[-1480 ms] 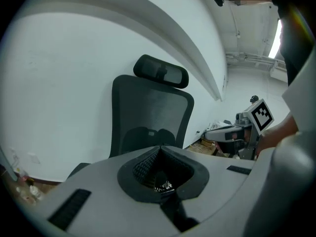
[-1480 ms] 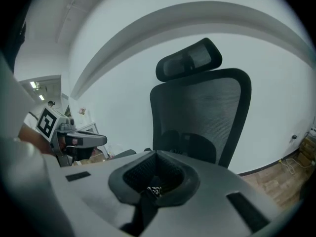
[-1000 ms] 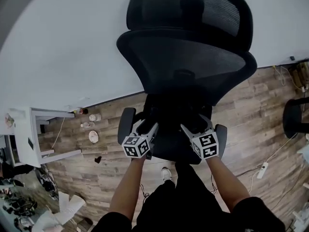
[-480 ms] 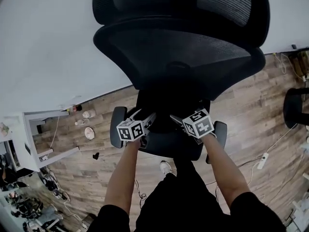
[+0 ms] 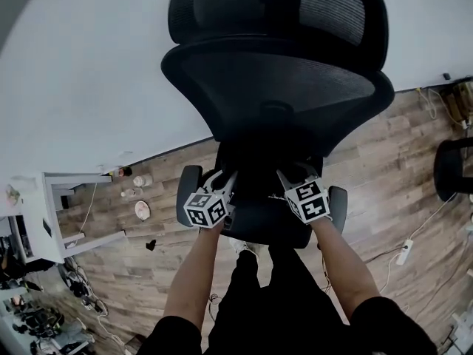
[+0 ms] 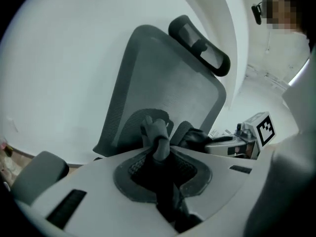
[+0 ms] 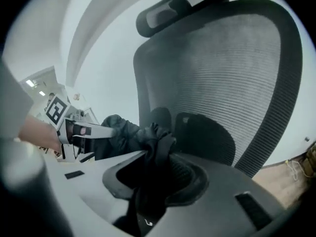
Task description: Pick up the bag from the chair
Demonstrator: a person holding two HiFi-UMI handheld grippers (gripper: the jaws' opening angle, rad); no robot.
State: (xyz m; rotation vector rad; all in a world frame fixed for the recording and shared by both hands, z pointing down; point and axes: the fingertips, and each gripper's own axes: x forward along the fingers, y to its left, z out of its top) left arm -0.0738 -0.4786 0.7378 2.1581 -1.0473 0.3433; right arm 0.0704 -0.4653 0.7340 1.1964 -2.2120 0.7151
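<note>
1. Ahead of you, a plain white wall [image 5: 81,72] fills the upper part of the head view.
2. Below you lies a wood-plank floor [image 5: 384,161] in brown and grey.
3. To your left stands a white desk [image 5: 33,224], with clutter [image 5: 33,313] on the floor below it.
4. Small items [image 5: 142,210] sit at the foot of the wall.
5. To your right are a dark chair [image 5: 451,174], cut off by the edge, and a white power strip [image 5: 404,252] with its cord.
6. A bright ceiling light [image 6: 298,76] glows in the left gripper view.

A soft black fabric bag [image 7: 119,132] lies crumpled on the seat of the black mesh-backed office chair [image 5: 277,87], close against the foot of its backrest. Two gathered folds stand up from it.
</note>
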